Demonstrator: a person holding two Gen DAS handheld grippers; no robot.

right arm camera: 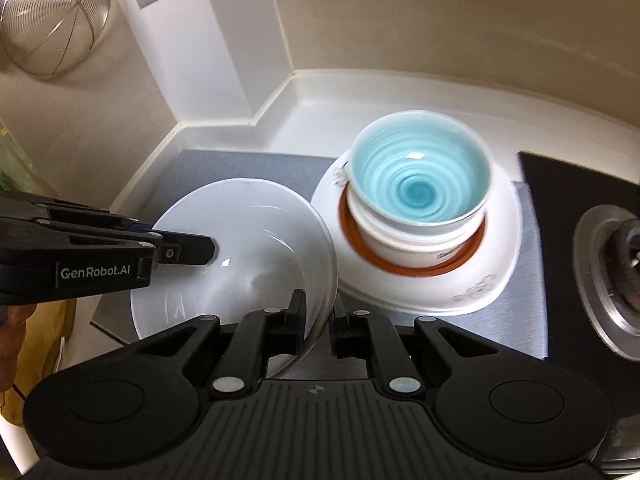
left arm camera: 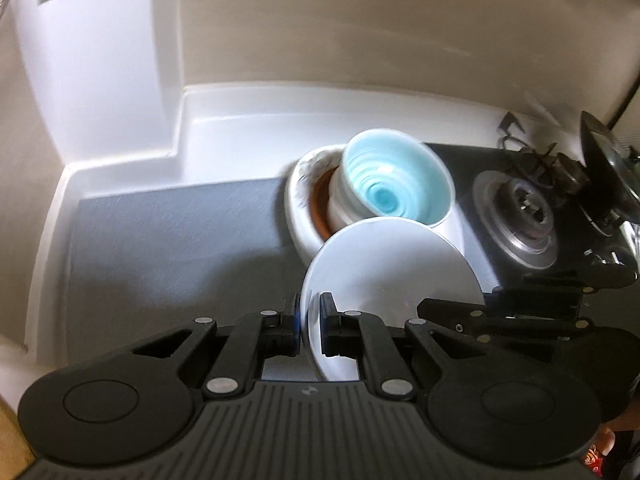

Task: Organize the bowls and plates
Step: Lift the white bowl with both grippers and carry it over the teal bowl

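Counting the crockery gives four pieces: one plain white glossy bowl [right arm camera: 240, 248], one pale bowl with a turquoise spiral glaze inside [right arm camera: 420, 188], one white bowl with an orange-brown inner band [right arm camera: 416, 264] under it, and one wide white dish with faint printed marks [right arm camera: 480, 284] at the bottom of that stack. The stack of three stands on a grey mat [right arm camera: 524, 312] on the white counter [right arm camera: 312, 120], beside one black gas hob with a steel burner ring [right arm camera: 600, 280]. One wire mesh strainer [right arm camera: 52, 20] hangs on the wall at upper left.

Both grippers are on the plain white bowl, which sits tilted just left of the stack, close to its rim. The right gripper [right arm camera: 318, 312] comes in from the near side with its fingers straddling the bowl's right rim, one pad inside and one outside; a small gap shows beside the outer pad, so I cannot tell whether it is clamping. The left gripper [right arm camera: 200, 246] reaches in level from the left, its black fingertip lying over the bowl's far-left rim. In the left wrist view its own fingers [left arm camera: 290, 320] sit narrow on either side of the bowl's thin edge [left arm camera: 384, 272], pinching it, with the right gripper [left arm camera: 492, 312] visible at the opposite side.
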